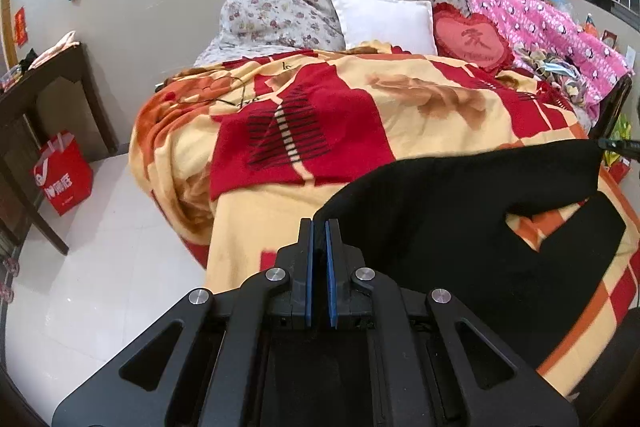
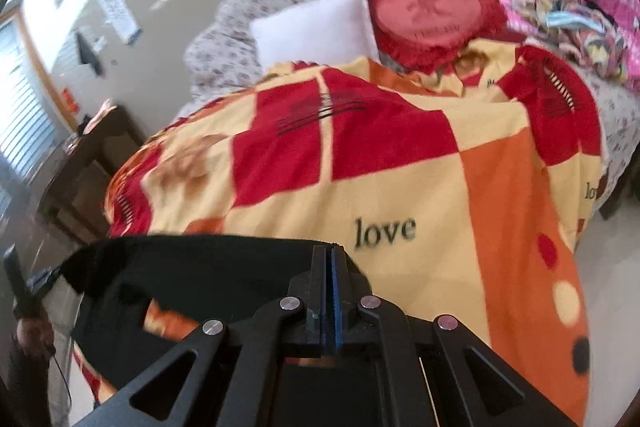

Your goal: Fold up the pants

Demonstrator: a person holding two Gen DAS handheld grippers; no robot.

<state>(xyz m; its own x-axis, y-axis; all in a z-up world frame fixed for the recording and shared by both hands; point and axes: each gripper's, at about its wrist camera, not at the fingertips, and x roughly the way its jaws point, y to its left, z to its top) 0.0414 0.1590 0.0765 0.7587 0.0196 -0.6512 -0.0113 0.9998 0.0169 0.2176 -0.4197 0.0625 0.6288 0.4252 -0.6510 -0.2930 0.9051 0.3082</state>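
1. My left tongs (image 1: 320,227) are pressed shut on one end of the black pants' (image 1: 460,211) top edge, above the near edge of the bed.
2. My right tongs (image 2: 330,251) are clamped on the other end of that edge; the left-wrist view shows them at its far right (image 1: 618,145).
3. The pants (image 2: 192,267) hang stretched between both tongs, lifted above the blanket (image 1: 400,115), with blanket showing through a gap lower in the cloth.
4. Beyond the pants the checked blanket (image 2: 400,163) lies bare up to the white pillow (image 1: 384,21) and the heart cushion (image 1: 472,41) at the head of the bed.
5. Left of the bed is pale floor (image 1: 104,247), with a red bag (image 1: 64,177) beside a dark table (image 1: 44,95).
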